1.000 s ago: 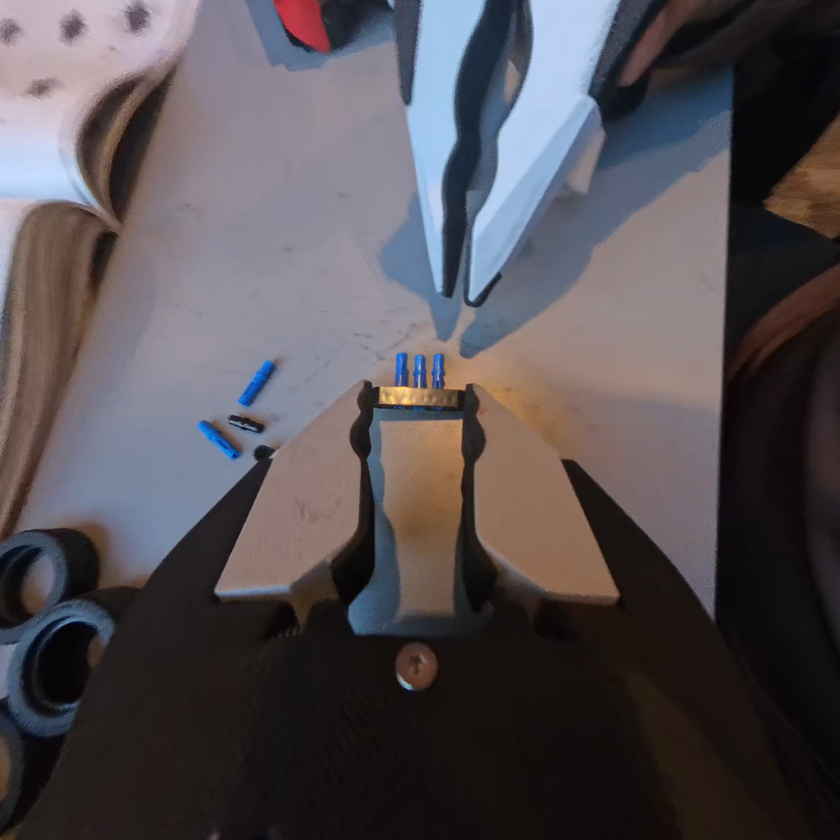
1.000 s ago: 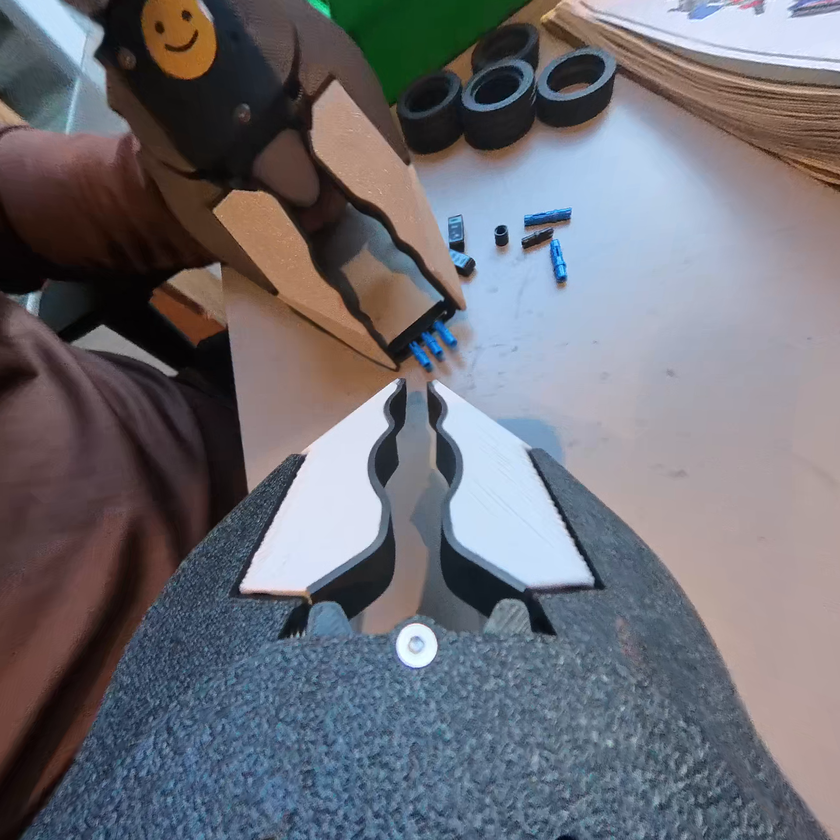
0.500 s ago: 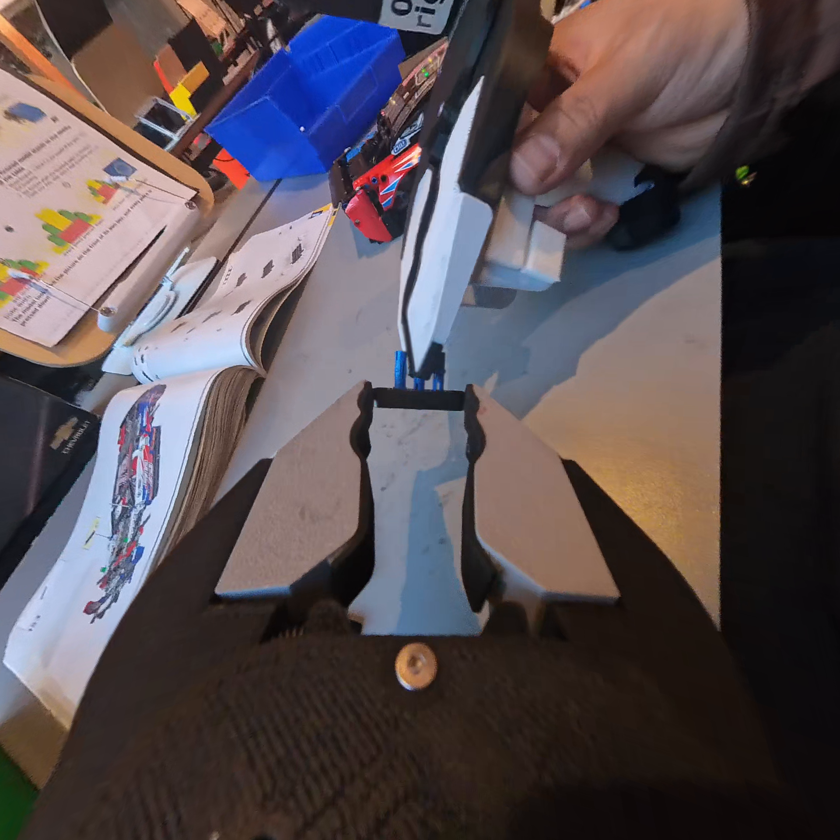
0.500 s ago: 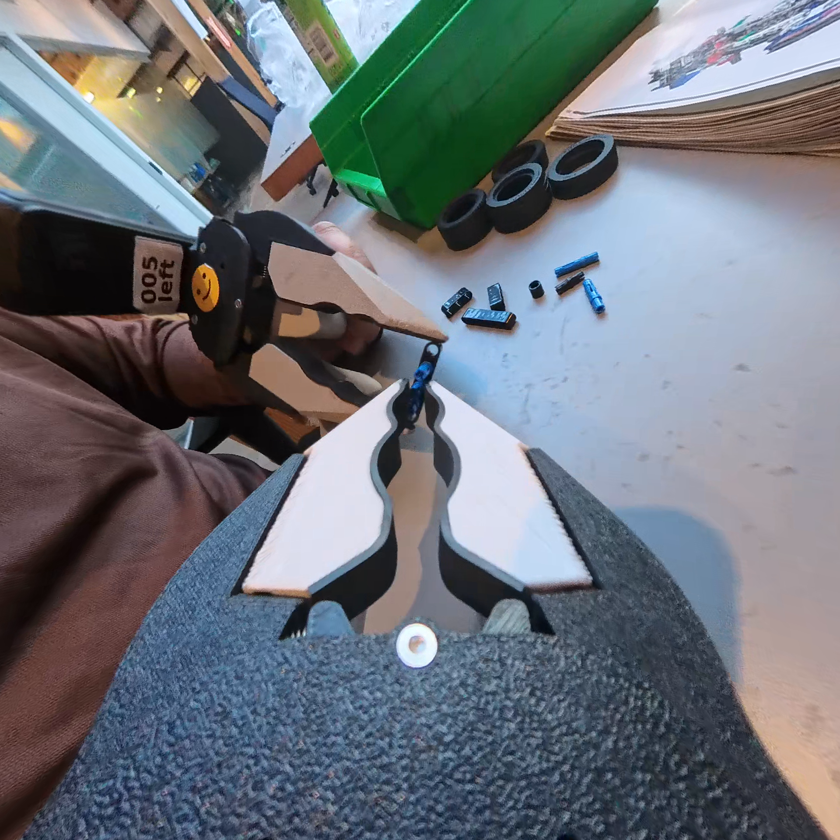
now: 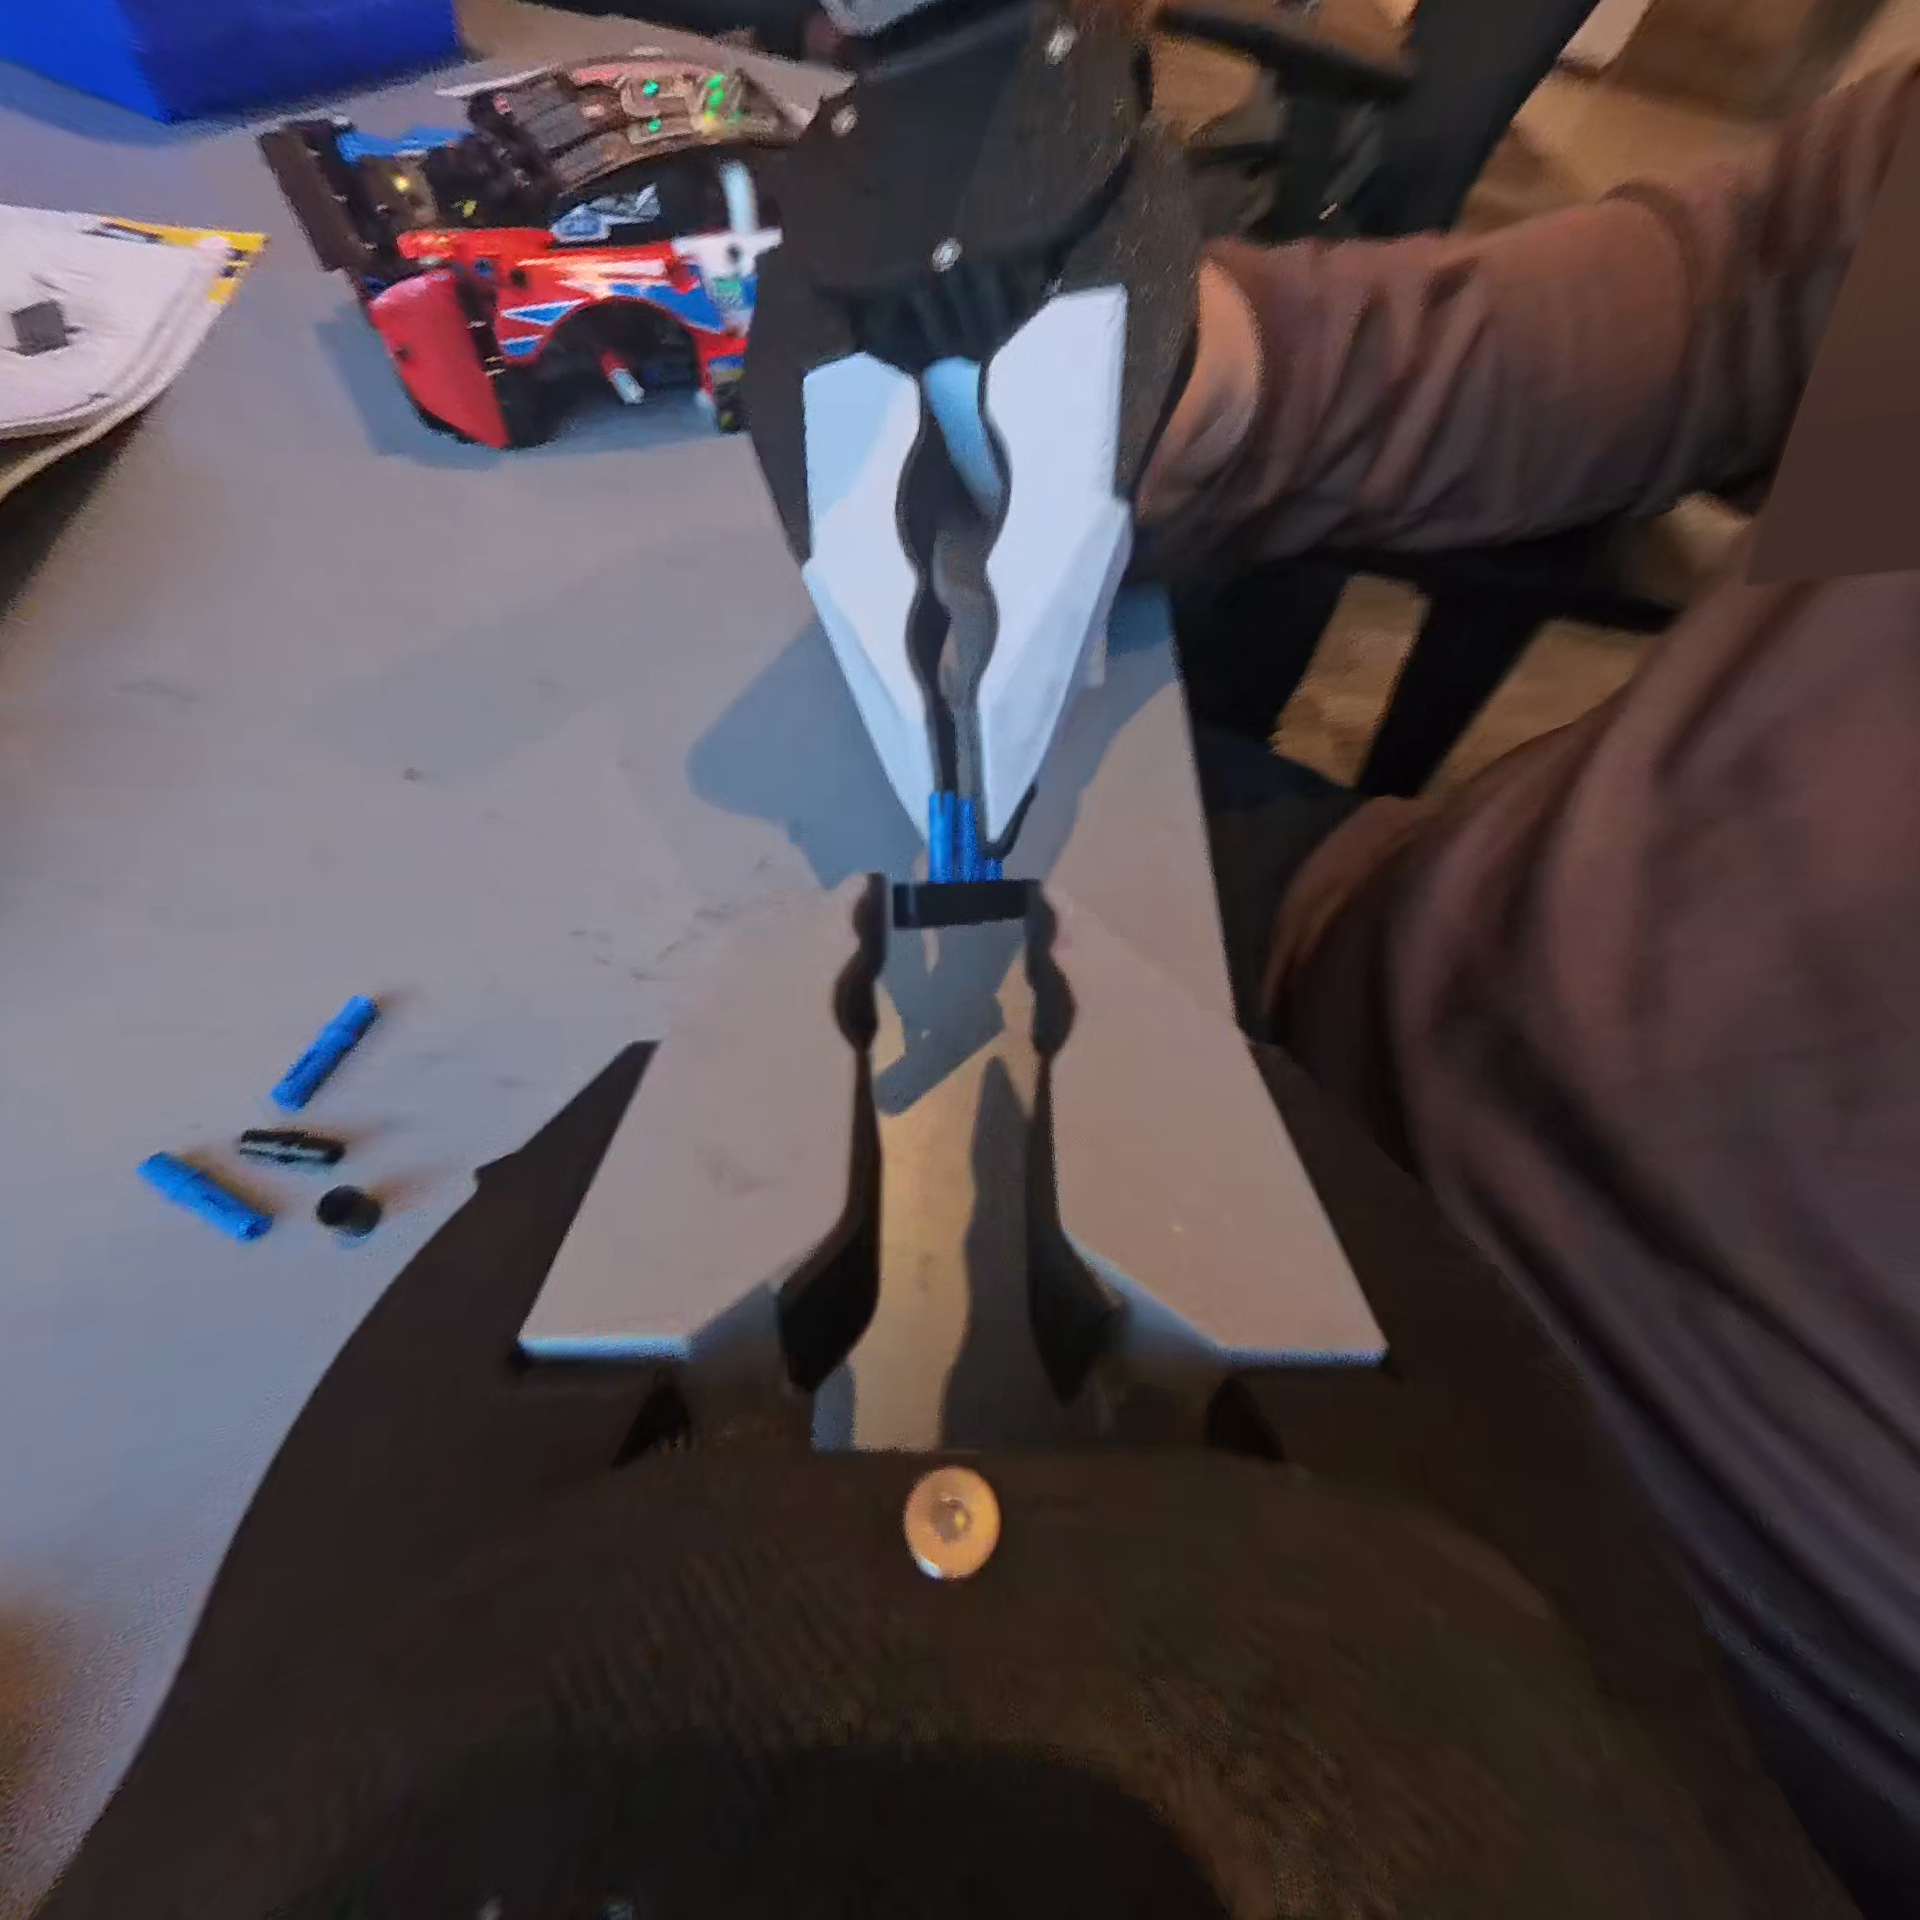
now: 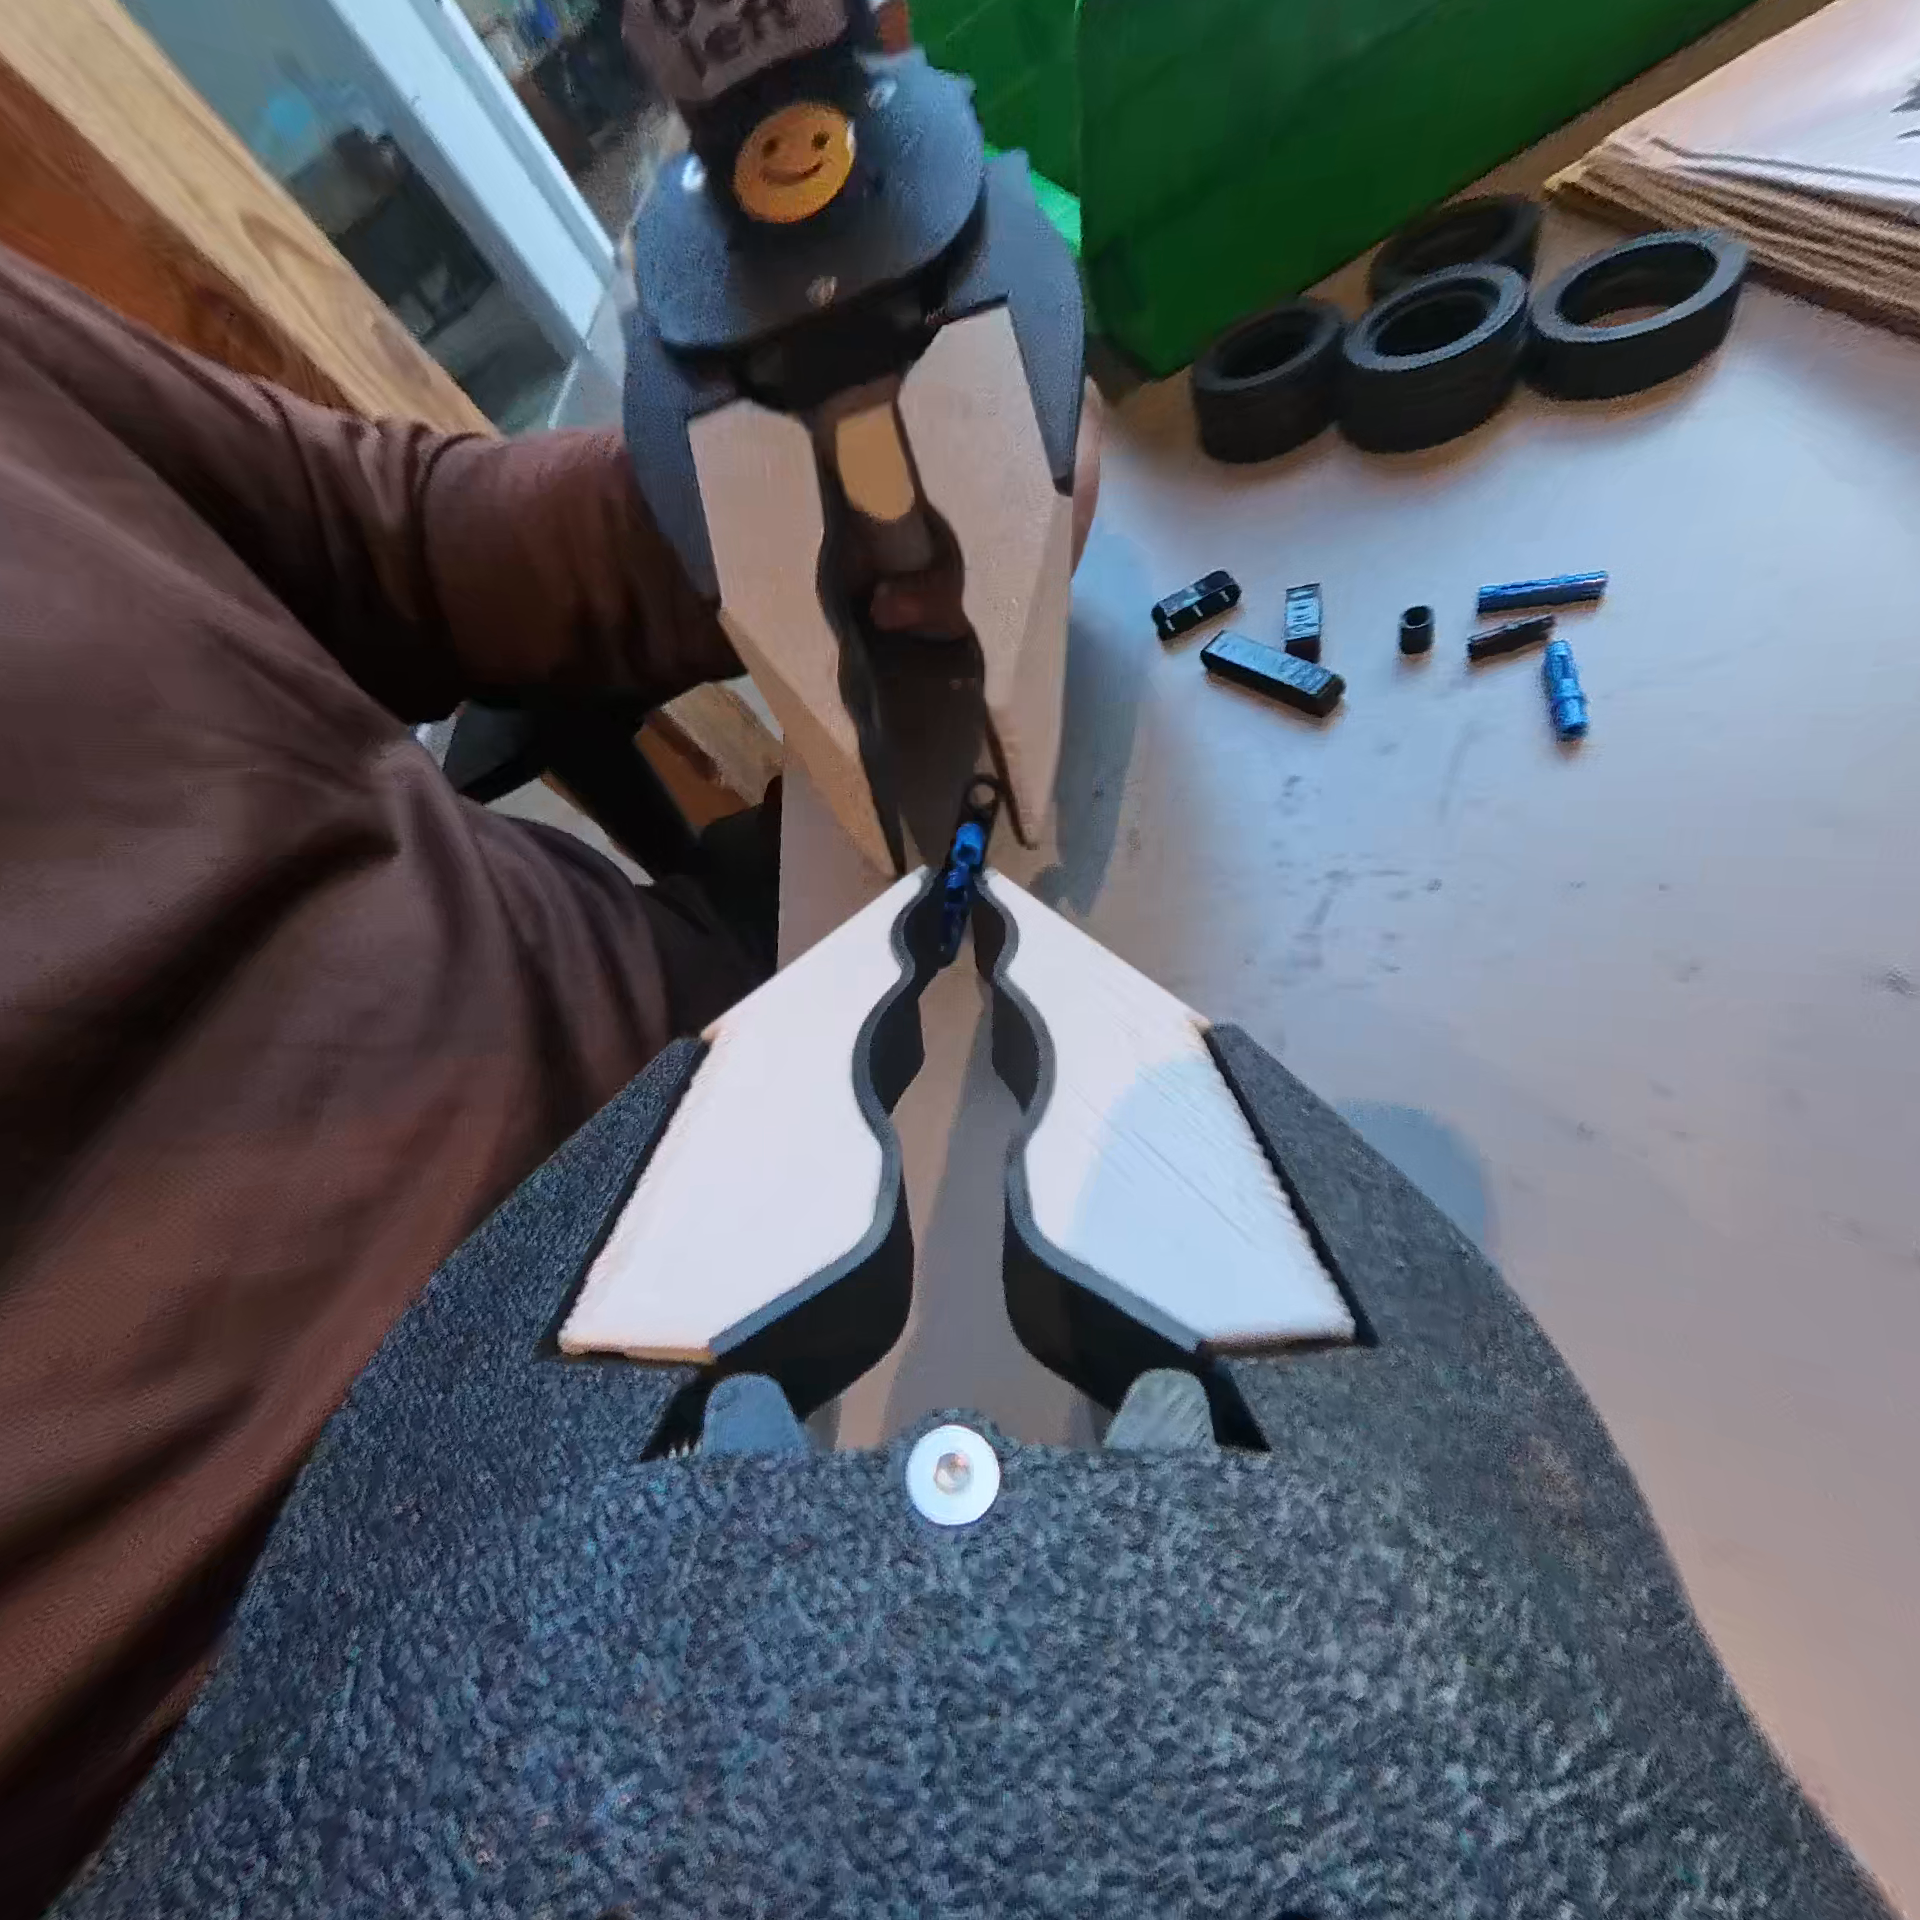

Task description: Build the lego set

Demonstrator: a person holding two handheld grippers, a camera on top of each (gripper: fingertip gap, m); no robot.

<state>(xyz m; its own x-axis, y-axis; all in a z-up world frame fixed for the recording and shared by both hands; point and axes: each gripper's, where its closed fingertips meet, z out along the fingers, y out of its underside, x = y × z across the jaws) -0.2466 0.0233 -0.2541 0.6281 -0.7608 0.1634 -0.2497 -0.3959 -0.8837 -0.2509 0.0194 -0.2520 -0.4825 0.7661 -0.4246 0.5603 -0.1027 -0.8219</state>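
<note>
4 black tyres [image 6: 1455, 322] — green bin [image 6: 1351, 135] behind.

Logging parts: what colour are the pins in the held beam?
Blue pins, black beam; clearest in the left wrist view.

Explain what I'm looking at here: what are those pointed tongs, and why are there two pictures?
There is no robot: a person holds a two-finger gripper in each hand, each carrying a camera that looks along its fingers. So each picture shows its own gripper at the bottom and the other one opposite. The left gripper clamps a small black beam with blue pins sticking out; the right gripper is pinching those pins. On the grey table lie loose blue pins, small black pieces, black tyres, and a half-built red car. A green bin stands behind the tyres.
</note>
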